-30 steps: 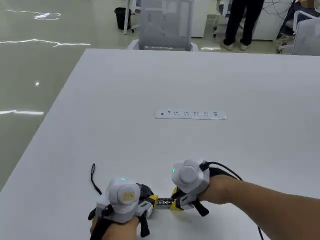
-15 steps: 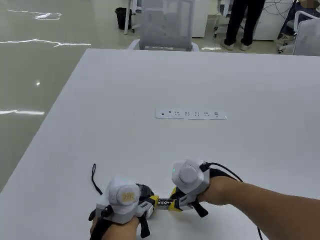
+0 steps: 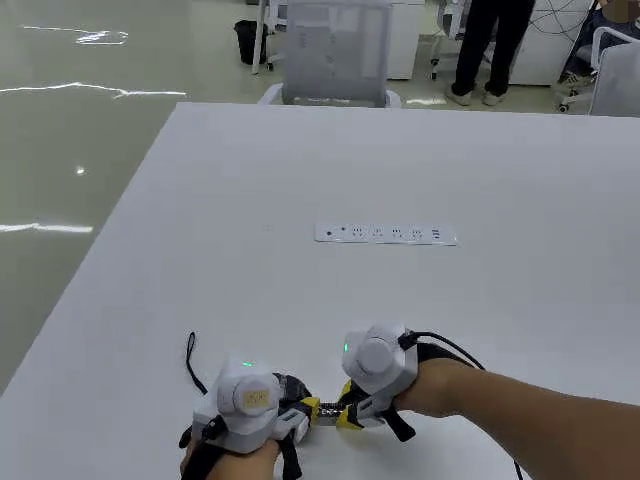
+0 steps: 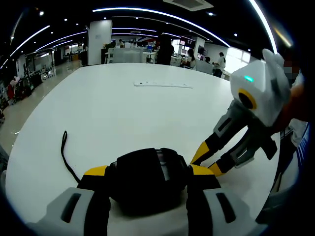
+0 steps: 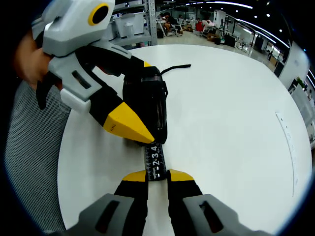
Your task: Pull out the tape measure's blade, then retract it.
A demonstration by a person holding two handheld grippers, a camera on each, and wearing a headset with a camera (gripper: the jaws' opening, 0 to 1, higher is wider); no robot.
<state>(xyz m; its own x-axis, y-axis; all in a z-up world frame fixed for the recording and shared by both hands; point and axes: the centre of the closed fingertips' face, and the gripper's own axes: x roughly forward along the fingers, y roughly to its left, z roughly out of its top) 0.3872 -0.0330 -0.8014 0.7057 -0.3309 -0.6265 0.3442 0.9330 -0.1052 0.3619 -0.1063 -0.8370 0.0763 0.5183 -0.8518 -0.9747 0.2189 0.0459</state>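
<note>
Blade shorter, between right jaws

Black numerals 2, 3, 4, printed on the tape measure's blade

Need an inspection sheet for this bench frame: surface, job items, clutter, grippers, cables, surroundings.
Surface: white table, plain and flat.
Job's things: black tape measure resting on the table; blade out a short way, numerals 2, 3, 4 showing.
Clutter: white power strip mid-table, apart from the work.
Grippers: left gripper shut on the tape measure's case; right gripper shut on the blade's end.
Cables: black wrist strap trailing from the case; black cable running from the right gripper.
Surroundings: grey chair at the far edge, standing person, glossy floor.
</note>
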